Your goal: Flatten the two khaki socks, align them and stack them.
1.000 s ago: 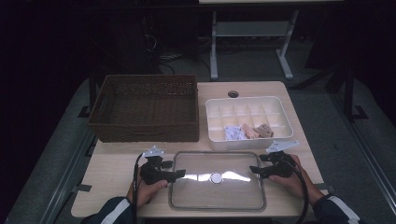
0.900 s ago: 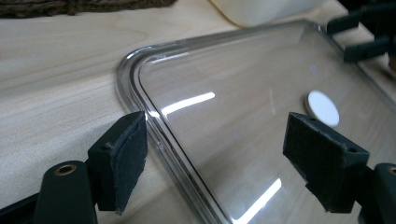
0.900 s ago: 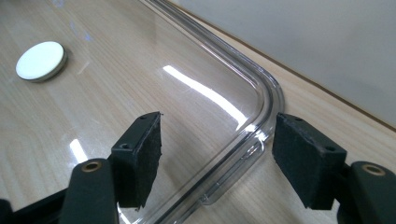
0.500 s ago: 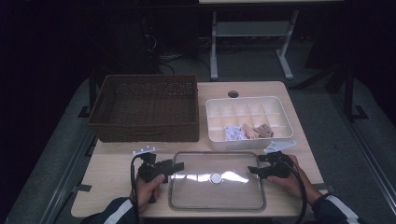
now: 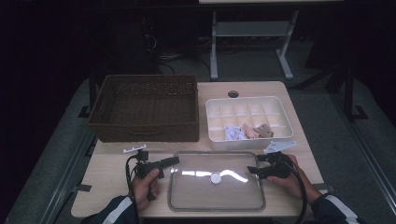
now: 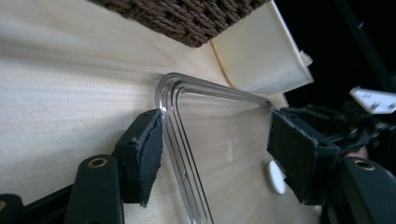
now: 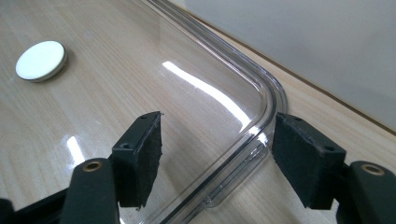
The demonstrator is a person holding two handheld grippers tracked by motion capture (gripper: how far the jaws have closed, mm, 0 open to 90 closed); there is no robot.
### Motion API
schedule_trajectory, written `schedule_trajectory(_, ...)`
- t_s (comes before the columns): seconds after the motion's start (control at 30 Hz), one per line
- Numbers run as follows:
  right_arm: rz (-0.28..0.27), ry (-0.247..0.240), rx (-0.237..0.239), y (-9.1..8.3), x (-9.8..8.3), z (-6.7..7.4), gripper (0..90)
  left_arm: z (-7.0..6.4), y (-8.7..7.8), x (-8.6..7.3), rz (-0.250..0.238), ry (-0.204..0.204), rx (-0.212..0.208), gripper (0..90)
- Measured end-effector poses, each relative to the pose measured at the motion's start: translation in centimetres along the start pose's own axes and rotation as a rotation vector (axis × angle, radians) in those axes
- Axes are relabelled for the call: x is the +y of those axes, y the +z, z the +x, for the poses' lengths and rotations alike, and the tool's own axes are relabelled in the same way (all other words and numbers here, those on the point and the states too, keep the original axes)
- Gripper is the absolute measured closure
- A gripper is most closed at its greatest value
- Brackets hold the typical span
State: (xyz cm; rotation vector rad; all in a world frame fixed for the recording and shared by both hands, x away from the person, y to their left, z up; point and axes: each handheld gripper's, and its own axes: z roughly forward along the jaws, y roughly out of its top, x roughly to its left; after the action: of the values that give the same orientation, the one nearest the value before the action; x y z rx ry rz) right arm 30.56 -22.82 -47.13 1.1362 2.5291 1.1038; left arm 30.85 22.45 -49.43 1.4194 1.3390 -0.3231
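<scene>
A clear plastic lid (image 5: 201, 193) with a white round knob (image 5: 215, 178) lies flat on the wooden table near its front edge. My left gripper (image 5: 173, 162) sits at the lid's left edge. In the left gripper view its jaws (image 6: 219, 149) straddle the lid's rim (image 6: 182, 140); they have just been closing. One pad is at the rim and the other stands well apart from it. My right gripper (image 5: 252, 169) is at the lid's right edge. Its open jaws (image 7: 217, 140) straddle the rounded corner of the lid (image 7: 187, 93) without pressing on it.
A dark wicker basket (image 5: 144, 107) stands at the back left. A white compartment tray (image 5: 280, 119) with a few small items (image 5: 247, 130) stands at the back right, just behind the lid. A round hole (image 5: 233, 94) is in the tabletop farther back.
My left gripper has moved right and slightly down to the lid's left edge, and its jaws have narrowed around the rim. The right gripper has kept still.
</scene>
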Motion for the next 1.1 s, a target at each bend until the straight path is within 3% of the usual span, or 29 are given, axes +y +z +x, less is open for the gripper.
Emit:
schedule_trajectory(0.03,-0.002,-0.001,0.001,0.0,0.0,0.0,32.5,0.0,0.1,0.0,0.020,-0.009,-0.017,35.1)
schedule_trajectory(0.07,-0.009,-0.002,0.008,0.0,-0.1,-0.1,32.7,0.0,0.5,-0.1,0.059,-0.016,-0.038,41.1)
schedule_trajectory(0.1,-0.009,-0.003,0.020,0.1,-0.1,0.0,32.6,-0.2,0.8,-0.3,0.083,0.007,-0.054,43.1)
schedule_trajectory(0.13,-0.003,-0.009,0.031,0.1,0.0,0.0,32.8,-0.6,0.9,-0.1,0.103,0.059,-0.026,43.8)
schedule_trajectory(0.17,-0.003,-0.009,0.031,0.1,0.0,0.0,32.8,-0.6,0.9,-0.1,0.103,0.059,-0.026,48.0)
schedule_trajectory(0.2,0.000,-0.002,0.031,0.1,0.1,0.1,33.8,-0.8,0.7,0.5,0.096,0.094,0.040,53.5)
schedule_trajectory(0.23,0.000,-0.002,0.031,0.1,0.1,0.1,33.8,-0.8,0.7,0.5,0.096,0.094,0.040,59.0)
schedule_trajectory(0.27,-0.001,-0.003,0.034,0.0,0.0,0.0,34.0,-0.4,0.5,0.7,0.114,0.101,0.029,59.0)
schedule_trajectory(0.3,-0.011,-0.014,0.043,0.0,-0.1,-0.3,35.7,-0.5,0.4,0.7,0.138,0.137,0.034,60.3)
schedule_trajectory(0.37,-0.014,-0.020,0.045,0.0,-0.1,-0.3,35.6,-0.6,0.1,1.0,0.157,0.168,0.035,60.7)
schedule_trajectory(0.4,-0.015,-0.012,0.048,0.0,-0.1,-0.3,35.6,-0.6,0.0,1.2,0.155,0.205,0.041,61.5)
schedule_trajectory(0.5,-0.018,0.003,0.053,-0.1,-0.2,-0.6,33.1,-0.9,-0.7,1.6,0.112,0.233,0.038,67.4)
schedule_trajectory(0.57,-0.025,0.003,0.059,-0.2,-0.3,-0.8,30.6,-0.9,-0.9,1.6,0.126,0.233,-0.005,70.3)
schedule_trajectory(0.63,-0.025,-0.009,0.064,-0.2,-0.4,-1.0,27.9,-1.1,-0.7,1.4,0.140,0.257,0.017,70.7)
schedule_trajectory(0.77,-0.026,-0.013,0.066,-0.2,-0.3,-1.2,26.8,-1.3,-0.9,1.4,0.114,0.268,-0.003,71.0)
schedule_trajectory(0.8,-0.032,0.016,0.063,-0.4,-0.3,-1.5,21.3,-1.5,-1.0,1.4,0.101,0.284,-0.007,71.4)
schedule_trajectory(0.87,-0.037,0.047,0.073,-0.7,-0.4,-1.8,20.2,-1.7,-1.3,1.4,0.082,0.305,-0.028,71.8)
schedule_trajectory(0.93,-0.044,0.086,0.106,-1.0,-0.5,-2.2,20.2,-1.9,-1.6,1.5,0.068,0.334,-0.033,72.0)
schedule_trajectory(1.03,-0.023,0.128,0.203,-1.1,-0.6,-2.5,24.5,-2.3,-1.8,1.5,0.046,0.358,-0.046,72.4)
schedule_trajectory(1.1,-0.016,0.121,0.264,-1.0,-0.5,-2.5,31.7,-2.4,-1.9,1.5,0.033,0.362,-0.045,72.4)
